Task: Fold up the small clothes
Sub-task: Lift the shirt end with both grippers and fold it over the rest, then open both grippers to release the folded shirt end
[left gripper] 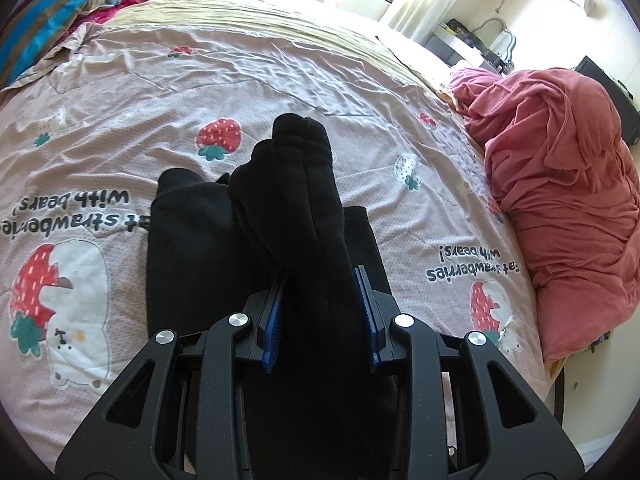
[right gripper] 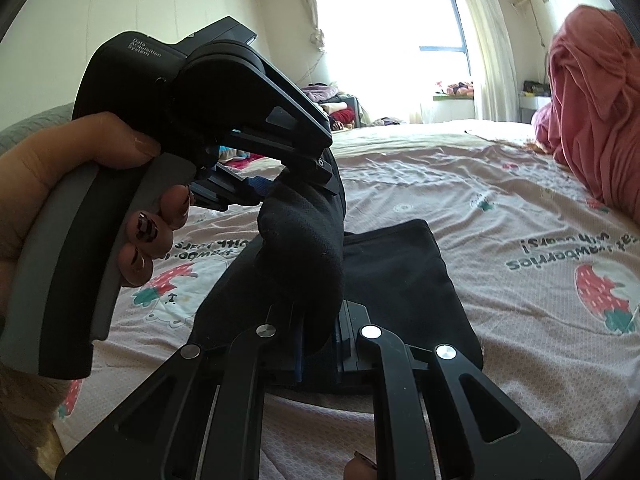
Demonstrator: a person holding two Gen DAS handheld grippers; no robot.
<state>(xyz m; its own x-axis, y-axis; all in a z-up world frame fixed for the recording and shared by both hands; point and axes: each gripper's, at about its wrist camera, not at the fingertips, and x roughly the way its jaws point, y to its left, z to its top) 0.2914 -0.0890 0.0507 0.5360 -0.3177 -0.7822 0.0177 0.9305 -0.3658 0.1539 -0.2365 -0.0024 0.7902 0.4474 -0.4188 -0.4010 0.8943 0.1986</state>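
A black sock [left gripper: 296, 184], bunched thick, stands up between the blue pads of my left gripper [left gripper: 320, 280], which is shut on it. In the right wrist view the same sock [right gripper: 304, 240] stretches from the left gripper [right gripper: 288, 184], held by a person's hand [right gripper: 24, 184], down into my right gripper [right gripper: 320, 320], which is shut on its other end. Beneath both lies a flat folded black garment [left gripper: 188, 248] [right gripper: 404, 276] on the strawberry-print bedspread [left gripper: 280, 80].
A heap of pink-red cloth [left gripper: 560, 208] [right gripper: 592, 92] lies at the bed's right edge. A striped blue blanket [left gripper: 60, 12] and piled clothes sit at the far left corner. Bare bedspread [right gripper: 520, 200] stretches beyond the black garment.
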